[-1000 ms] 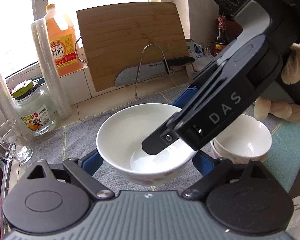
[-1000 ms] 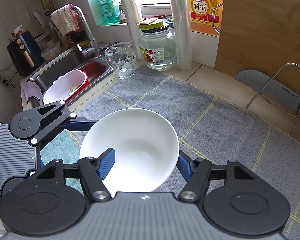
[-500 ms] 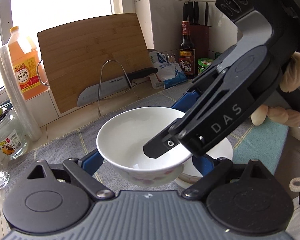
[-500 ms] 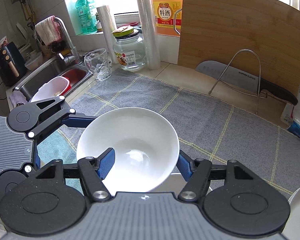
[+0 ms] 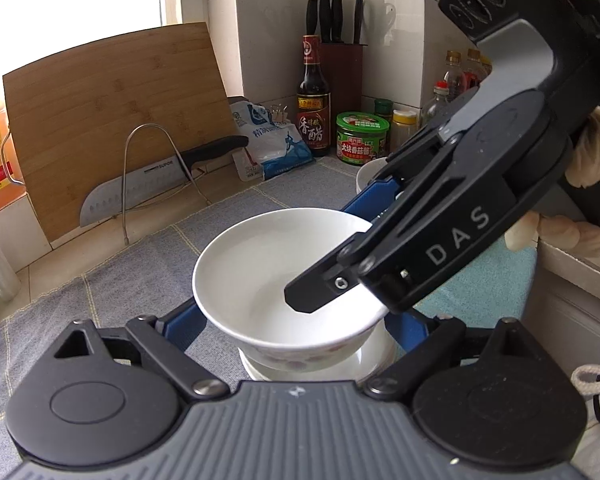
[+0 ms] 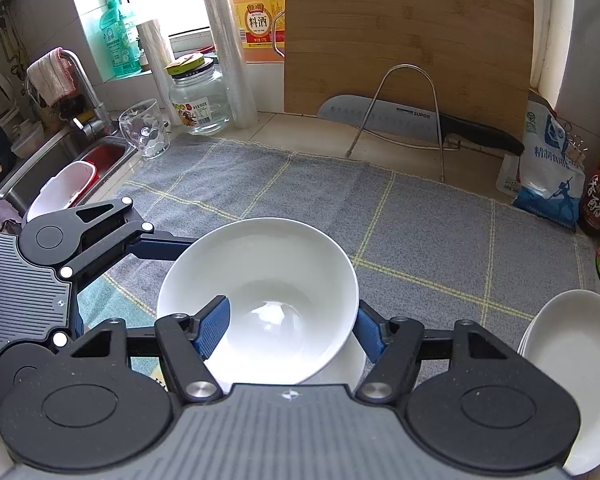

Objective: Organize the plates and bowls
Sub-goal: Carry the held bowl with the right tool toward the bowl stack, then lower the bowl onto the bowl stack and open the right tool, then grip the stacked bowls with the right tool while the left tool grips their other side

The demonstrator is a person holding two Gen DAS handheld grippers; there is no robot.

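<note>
Item: white bowl [image 6: 268, 280], held by two claws above the grey mat [image 6: 420, 232].

Right claw [image 6: 288, 328] clamped on the bowl's near rim, one blue finger [image 6: 214, 326] inside, the other outside. Left claw [image 5: 296, 316] spread wide, its fingers flanking the bowl; whether they touch it cannot be told. Directly beneath the bowl: another white bowl [image 5: 370, 360]. Right of the bowl: plates [image 6: 568, 364], stacked. Behind the bowl: cutting board [image 6: 408, 40], knife [image 6: 412, 118].
</note>
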